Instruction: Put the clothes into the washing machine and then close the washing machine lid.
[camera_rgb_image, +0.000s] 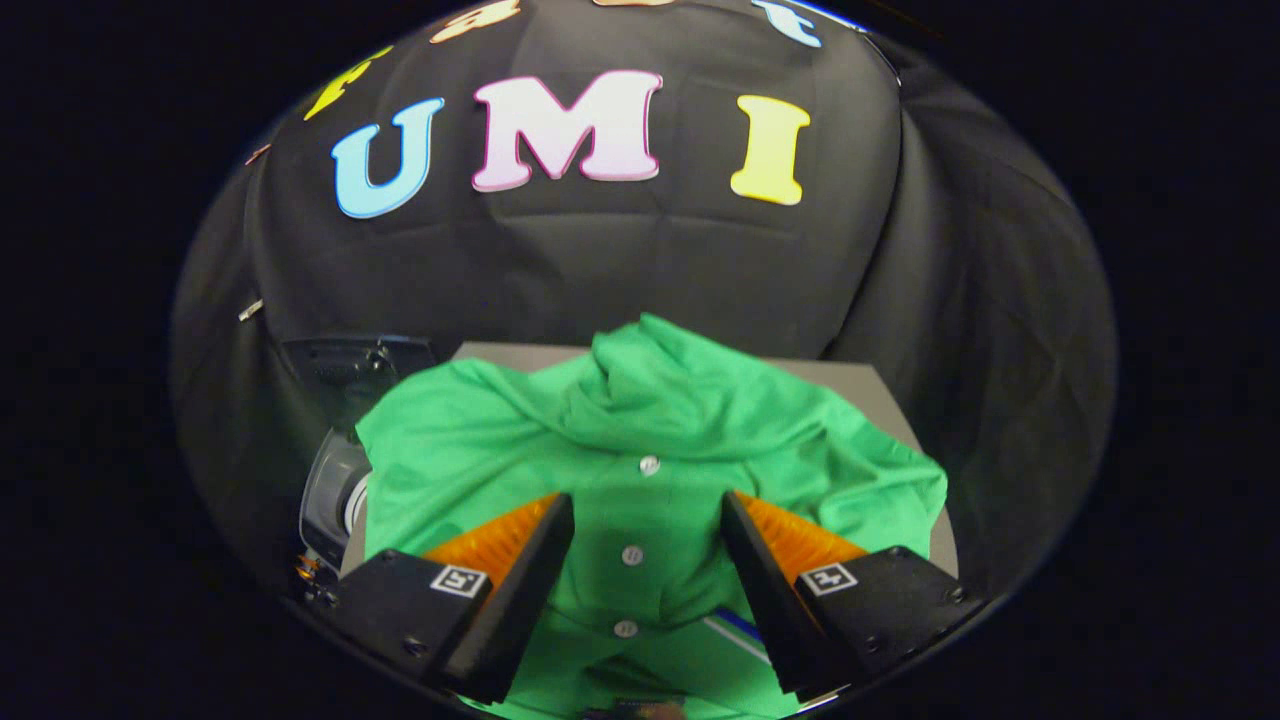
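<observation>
Grey table (880, 385), green shirt (640, 430), gripper (648, 525) fingers apart

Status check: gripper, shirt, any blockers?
Gripper open, fingers straddling button placket. Crumpled green button-up shirt on grey table, not gripped. Grey machine beside the shirt.

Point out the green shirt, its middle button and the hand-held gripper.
green shirt (700, 420): gripper view, bunched fabric beyond the fingers.
middle button (632, 555): gripper view, button face, between the fingers.
hand-held gripper (648, 520): gripper view, open gap over shirt.
</observation>
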